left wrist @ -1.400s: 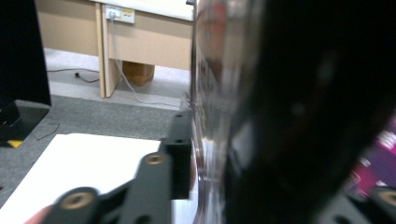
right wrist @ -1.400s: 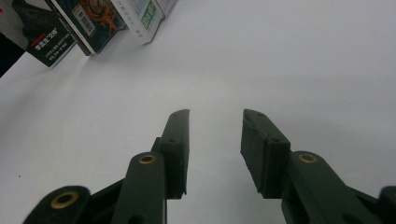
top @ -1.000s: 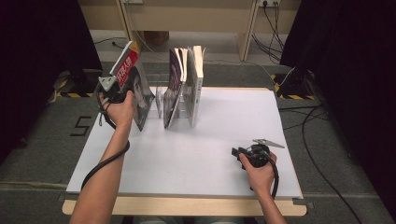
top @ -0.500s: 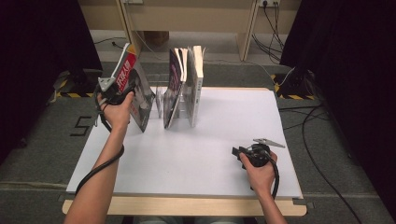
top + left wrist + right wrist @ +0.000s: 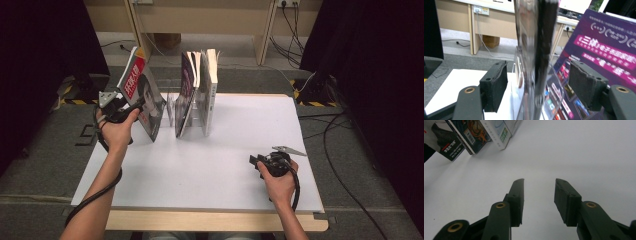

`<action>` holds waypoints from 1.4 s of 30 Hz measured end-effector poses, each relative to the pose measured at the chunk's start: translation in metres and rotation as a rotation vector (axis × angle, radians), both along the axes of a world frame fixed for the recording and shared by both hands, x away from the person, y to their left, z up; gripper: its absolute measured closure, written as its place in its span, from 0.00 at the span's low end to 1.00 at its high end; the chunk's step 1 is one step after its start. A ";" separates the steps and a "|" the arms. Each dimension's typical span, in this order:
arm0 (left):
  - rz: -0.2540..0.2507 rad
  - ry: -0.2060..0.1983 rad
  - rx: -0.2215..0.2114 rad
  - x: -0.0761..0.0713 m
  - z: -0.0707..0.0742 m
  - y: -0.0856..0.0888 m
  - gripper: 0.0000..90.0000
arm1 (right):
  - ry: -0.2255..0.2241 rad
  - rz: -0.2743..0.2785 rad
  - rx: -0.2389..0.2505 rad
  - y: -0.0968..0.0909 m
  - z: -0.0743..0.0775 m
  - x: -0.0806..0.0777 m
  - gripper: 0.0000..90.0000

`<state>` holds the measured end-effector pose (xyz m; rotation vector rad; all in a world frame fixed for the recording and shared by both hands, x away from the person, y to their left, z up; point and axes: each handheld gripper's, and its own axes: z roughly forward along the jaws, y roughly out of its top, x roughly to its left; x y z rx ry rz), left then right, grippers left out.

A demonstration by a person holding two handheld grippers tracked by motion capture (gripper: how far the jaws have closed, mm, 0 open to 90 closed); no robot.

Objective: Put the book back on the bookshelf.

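A red-and-black book (image 5: 142, 95) stands tilted at the left end of a clear book stand (image 5: 170, 107), its top leaning left. My left gripper (image 5: 129, 107) is at its near edge. In the left gripper view the book's blurred edge (image 5: 534, 50) runs up between the jaws of the left gripper (image 5: 536, 75). Those jaws have just been opening, and both pads (image 5: 496, 85) stand clear of the book. My right gripper (image 5: 256, 161) rests on the white table top (image 5: 240, 130) at the front right. The right gripper (image 5: 539, 182) has opened a little further, with nothing between its jaws.
Several more books (image 5: 197, 90) stand upright in the stand to the right of the tilted one; a purple cover (image 5: 604, 50) is close beside my left jaws. Floor cables (image 5: 345, 125) lie right of the table. Wooden furniture legs (image 5: 262, 30) stand behind.
My left hand has drawn a little left and toward me, and its jaws have come off the tilted book, which stays leaning. The right hand has kept its place.
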<state>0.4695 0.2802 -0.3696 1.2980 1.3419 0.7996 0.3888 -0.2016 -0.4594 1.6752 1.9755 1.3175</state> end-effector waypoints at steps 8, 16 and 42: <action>-0.025 0.026 0.047 -0.021 -0.002 0.008 0.33 | 0.005 -0.006 -0.013 -0.003 0.003 0.000 0.66; -0.056 0.061 0.081 -0.042 -0.011 0.017 0.33 | 0.009 -0.017 -0.022 -0.005 0.009 0.004 0.65; -0.098 0.136 0.110 -0.099 -0.045 0.037 0.32 | 0.004 -0.021 -0.071 -0.011 0.017 0.005 0.65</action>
